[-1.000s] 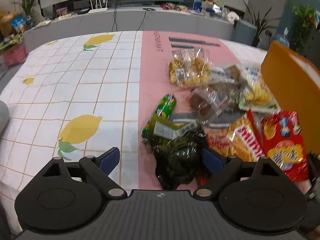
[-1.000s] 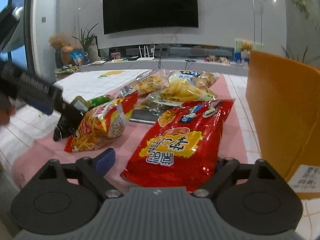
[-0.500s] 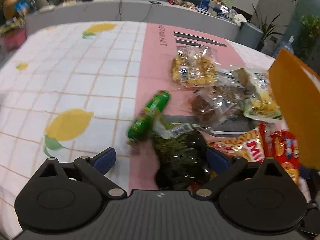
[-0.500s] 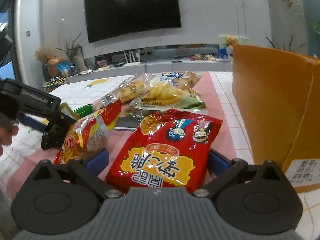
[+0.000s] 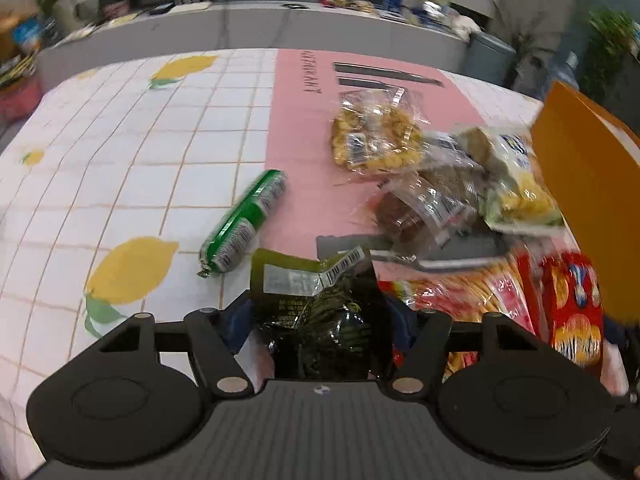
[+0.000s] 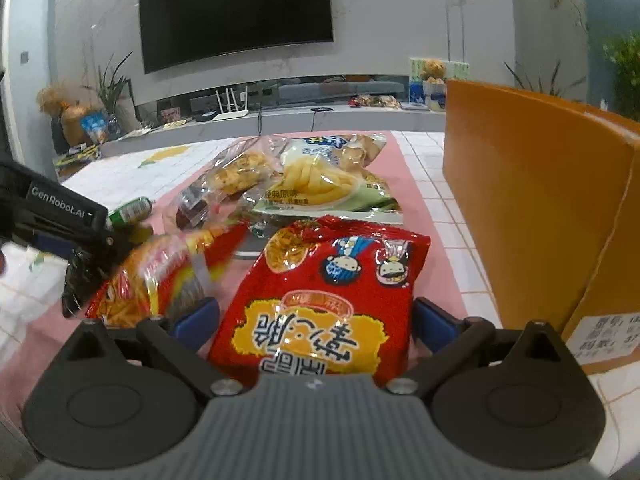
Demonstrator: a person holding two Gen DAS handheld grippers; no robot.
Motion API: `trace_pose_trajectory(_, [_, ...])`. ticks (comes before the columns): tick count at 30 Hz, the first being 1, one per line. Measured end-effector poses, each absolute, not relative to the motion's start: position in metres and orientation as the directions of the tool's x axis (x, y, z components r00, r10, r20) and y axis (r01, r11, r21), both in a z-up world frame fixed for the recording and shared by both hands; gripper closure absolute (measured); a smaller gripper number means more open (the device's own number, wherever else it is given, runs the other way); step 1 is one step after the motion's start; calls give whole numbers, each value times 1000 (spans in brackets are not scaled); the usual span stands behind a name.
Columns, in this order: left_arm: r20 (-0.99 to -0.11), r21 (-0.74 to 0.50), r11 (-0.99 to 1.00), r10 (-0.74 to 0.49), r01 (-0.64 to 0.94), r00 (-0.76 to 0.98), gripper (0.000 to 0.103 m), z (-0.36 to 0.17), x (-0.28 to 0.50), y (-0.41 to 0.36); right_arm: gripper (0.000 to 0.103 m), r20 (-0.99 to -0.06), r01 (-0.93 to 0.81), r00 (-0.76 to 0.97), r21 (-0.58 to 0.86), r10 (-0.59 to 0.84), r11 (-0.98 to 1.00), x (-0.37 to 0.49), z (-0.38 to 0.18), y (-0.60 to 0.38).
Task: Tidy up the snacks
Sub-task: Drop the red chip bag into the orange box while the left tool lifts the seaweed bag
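My left gripper (image 5: 320, 316) is shut on a dark green snack pouch (image 5: 320, 312) with a white barcode label. It also shows in the right wrist view (image 6: 86, 276), held by the left gripper (image 6: 104, 240). My right gripper (image 6: 316, 320) is open, its blue pads on either side of a red snack bag (image 6: 324, 300) lying on the pink mat. The red bag shows at the right of the left wrist view (image 5: 572, 304). A red fries bag (image 6: 160, 276) lies between the two. A green sausage tube (image 5: 244, 220) lies on the tiled cloth.
An orange cardboard box (image 6: 540, 208) stands at the right. More clear and pale snack bags (image 5: 376, 140) (image 6: 324, 180) lie further back on the pink mat (image 5: 308, 128). The lemon-print tablecloth (image 5: 120, 160) spreads to the left.
My left gripper has closed on the dark green pouch and lifted its end. The green sausage tube has rolled left, away from the pouch. My right gripper's pads have drawn in around the red bag.
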State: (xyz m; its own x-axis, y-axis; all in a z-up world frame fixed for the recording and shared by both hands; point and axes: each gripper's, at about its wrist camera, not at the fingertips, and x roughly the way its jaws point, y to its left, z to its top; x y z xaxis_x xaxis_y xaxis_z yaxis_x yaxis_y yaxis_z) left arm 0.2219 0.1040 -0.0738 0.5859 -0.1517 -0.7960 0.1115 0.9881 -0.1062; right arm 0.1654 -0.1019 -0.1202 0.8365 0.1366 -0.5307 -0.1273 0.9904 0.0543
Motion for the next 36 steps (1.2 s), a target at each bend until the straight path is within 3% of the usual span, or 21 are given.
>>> trace_pose_trajectory(4, [-763,-116,984,-175,135,622,58,-66,212,106,20,-529,-117,838,72,137,991,163,-117,-105])
trace_pose_trajectory(9, [-766,-145,982,-188,120,615,61,-65,210,110,28,-518,-134,841,74,153,988,156,-111,-106])
trace_pose_trajectory(24, [-722,-294,953,-269,69,638,62,-40,201,138,30,-463,-141,871,81,163,987,139,-81,-114])
trace_pose_trajectory(36, [-669,-333,935,-326,123,668,62,-15,195,128,30,-379,-180,892,199,245,963,131,-37,-129])
